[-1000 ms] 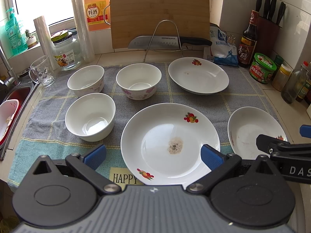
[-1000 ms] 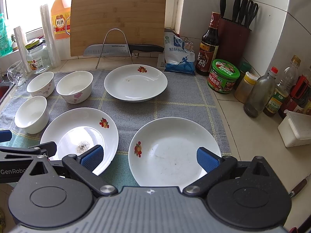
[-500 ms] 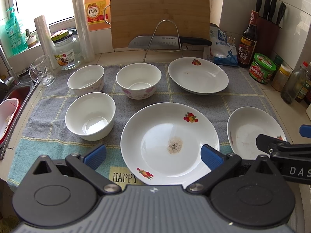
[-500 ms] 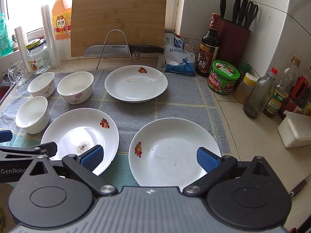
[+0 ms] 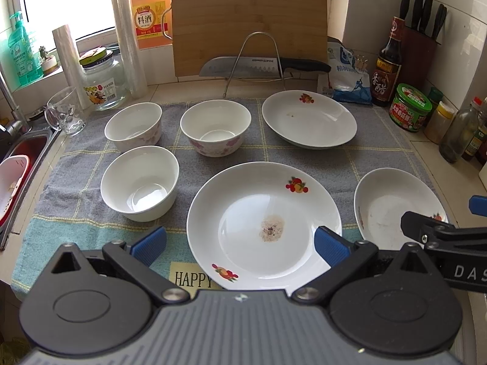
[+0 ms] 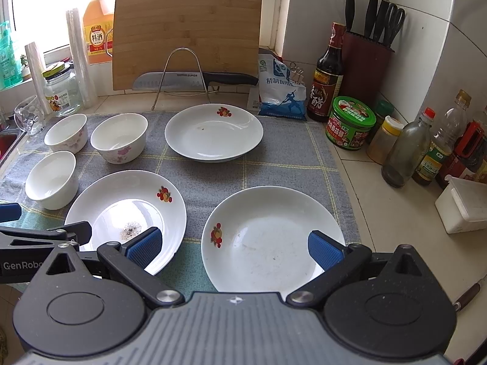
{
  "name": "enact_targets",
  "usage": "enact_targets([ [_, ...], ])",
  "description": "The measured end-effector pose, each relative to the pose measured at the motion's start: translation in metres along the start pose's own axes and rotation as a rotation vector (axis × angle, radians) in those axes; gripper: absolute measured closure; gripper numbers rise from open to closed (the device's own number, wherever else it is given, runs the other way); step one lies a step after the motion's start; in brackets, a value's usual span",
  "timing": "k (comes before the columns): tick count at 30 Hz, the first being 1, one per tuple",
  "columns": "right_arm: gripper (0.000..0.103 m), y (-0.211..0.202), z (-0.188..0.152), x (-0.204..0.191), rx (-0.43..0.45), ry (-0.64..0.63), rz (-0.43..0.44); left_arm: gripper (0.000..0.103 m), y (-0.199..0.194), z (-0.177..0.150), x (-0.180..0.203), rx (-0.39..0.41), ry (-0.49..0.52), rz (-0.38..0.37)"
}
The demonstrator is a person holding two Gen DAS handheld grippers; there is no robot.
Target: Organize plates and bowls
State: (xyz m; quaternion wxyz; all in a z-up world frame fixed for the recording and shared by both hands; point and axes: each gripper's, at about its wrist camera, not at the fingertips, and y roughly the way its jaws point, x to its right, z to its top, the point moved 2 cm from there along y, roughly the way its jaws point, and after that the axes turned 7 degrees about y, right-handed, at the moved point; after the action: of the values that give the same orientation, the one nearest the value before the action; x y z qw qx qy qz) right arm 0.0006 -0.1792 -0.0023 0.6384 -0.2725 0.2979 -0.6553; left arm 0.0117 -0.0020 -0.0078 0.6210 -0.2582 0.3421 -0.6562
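Both grippers held open above the near edge of a towel laid with three plates and three bowls.

The left gripper [image 5: 240,241] is seen with its blue pads set wide apart, nothing between them, framing the stained plate [image 5: 264,225] at lower centre of the left wrist view. The right gripper [image 6: 234,246] is likewise spread wide and empty, framing the right plate [image 6: 274,237] at lower centre of its view. A third plate [image 5: 309,123] is placed at upper right of the towel [image 5: 359,158]. Three bowls are grouped at left: a plain bowl [image 5: 140,184] nearest, two flowered bowls [image 5: 133,126] [image 5: 215,127] behind it. All six pieces are set apart, none stacked.
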Motion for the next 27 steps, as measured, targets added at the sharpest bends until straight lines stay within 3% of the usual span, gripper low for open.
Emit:
enact_targets([
  [11, 0.0, 0.0, -0.001, 0.009, 0.02, -0.002, 0.023, 0.001, -0.002, 0.002, 0.007, 0.029, -0.004, -0.007],
  [19, 0.0, 0.001, 0.002, 0.033, 0.073, -0.033, 0.1, 0.001, -0.001, 0.007, 0.019, 0.054, 0.044, -0.041],
  [27, 0.0, 0.013, -0.012, 0.069, 0.105, -0.1, 0.147, 0.001, -0.002, 0.016, 0.029, 0.081, 0.05, -0.119],
])
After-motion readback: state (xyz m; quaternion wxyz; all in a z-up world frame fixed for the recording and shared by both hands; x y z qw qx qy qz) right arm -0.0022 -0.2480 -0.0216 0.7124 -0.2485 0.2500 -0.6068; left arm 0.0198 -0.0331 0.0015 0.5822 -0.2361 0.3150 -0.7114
